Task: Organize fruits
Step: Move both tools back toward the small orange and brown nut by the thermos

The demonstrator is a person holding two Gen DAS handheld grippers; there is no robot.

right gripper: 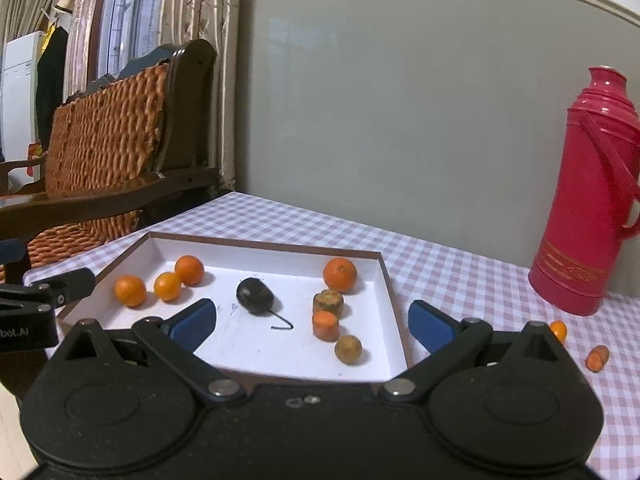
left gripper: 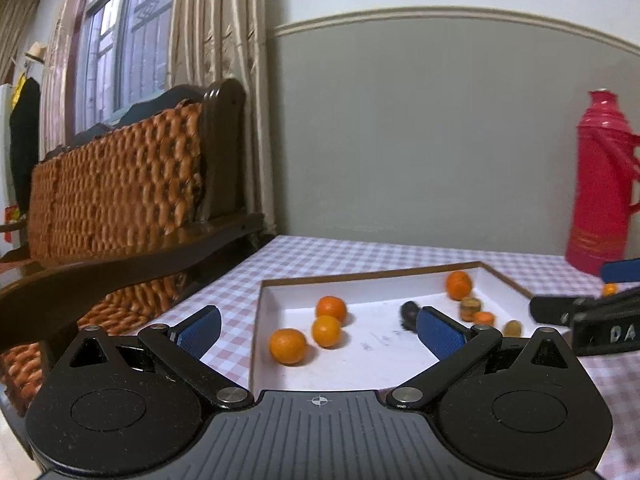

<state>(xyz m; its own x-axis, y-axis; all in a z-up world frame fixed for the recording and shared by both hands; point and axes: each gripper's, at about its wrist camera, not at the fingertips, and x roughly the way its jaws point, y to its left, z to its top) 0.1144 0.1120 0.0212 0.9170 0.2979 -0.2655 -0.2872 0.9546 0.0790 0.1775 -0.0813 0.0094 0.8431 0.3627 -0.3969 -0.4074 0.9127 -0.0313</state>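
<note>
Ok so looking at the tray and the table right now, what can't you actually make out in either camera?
- Small orange piece on the checked tablecloth: right wrist view, half hidden behind the right gripper.
- Dark round object in the white shallow tray: left wrist view, partly covered by a blue finger; what it is stays unclear.
- Red plastic thermos flask: left wrist view, cut off by the edge and blurred.

The white tray is open from above and its near middle floor is free — three oranges crowd its left, carrot pieces its right.
</note>
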